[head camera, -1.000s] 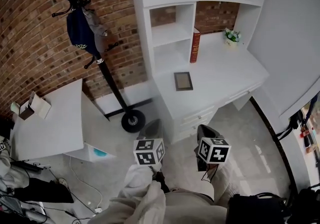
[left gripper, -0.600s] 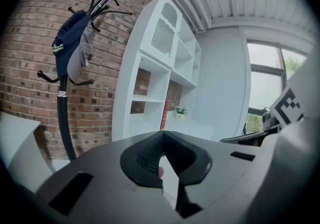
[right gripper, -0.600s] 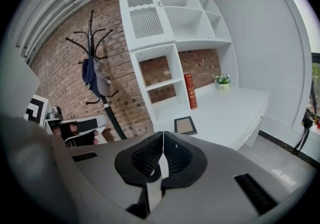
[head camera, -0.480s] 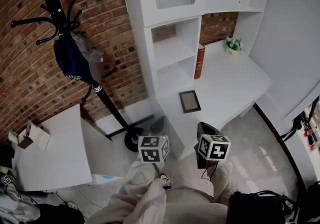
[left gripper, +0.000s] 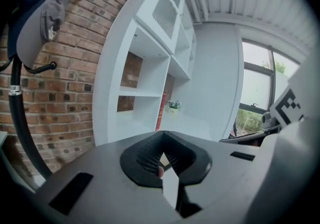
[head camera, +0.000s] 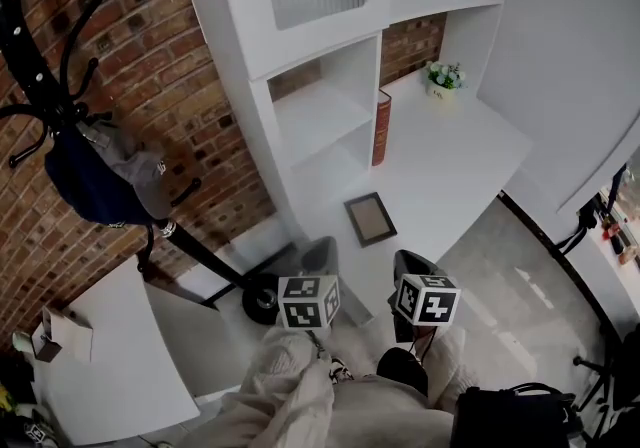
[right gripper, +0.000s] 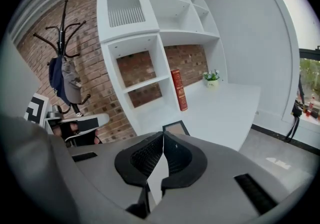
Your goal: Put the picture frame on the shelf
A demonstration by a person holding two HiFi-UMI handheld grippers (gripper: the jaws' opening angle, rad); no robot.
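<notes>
A dark picture frame [head camera: 370,219] lies flat on the white desk [head camera: 455,171], near its front left corner; the right gripper view shows the picture frame [right gripper: 175,128] just past my jaws. The white shelf unit [head camera: 322,114] with open compartments rises at the back of the desk. My left gripper [head camera: 320,258] hangs low, short of the desk edge and left of the frame, jaws shut on nothing. My right gripper [head camera: 410,263] is beside it, below the frame, also shut and empty. Neither touches the frame. In their own views the left gripper [left gripper: 163,136] and right gripper [right gripper: 163,135] point at the shelves.
A red book [head camera: 381,127] stands against the shelf's side wall, and a small potted plant [head camera: 444,77] sits at the desk's back. A black coat rack [head camera: 95,171] with hanging clothes stands left by the brick wall. A white table [head camera: 120,366] is at lower left.
The desk and shelf unit have come closer and now fill more of the head view; the coat rack slid left. Both grippers stay shut, low in front of the person.
</notes>
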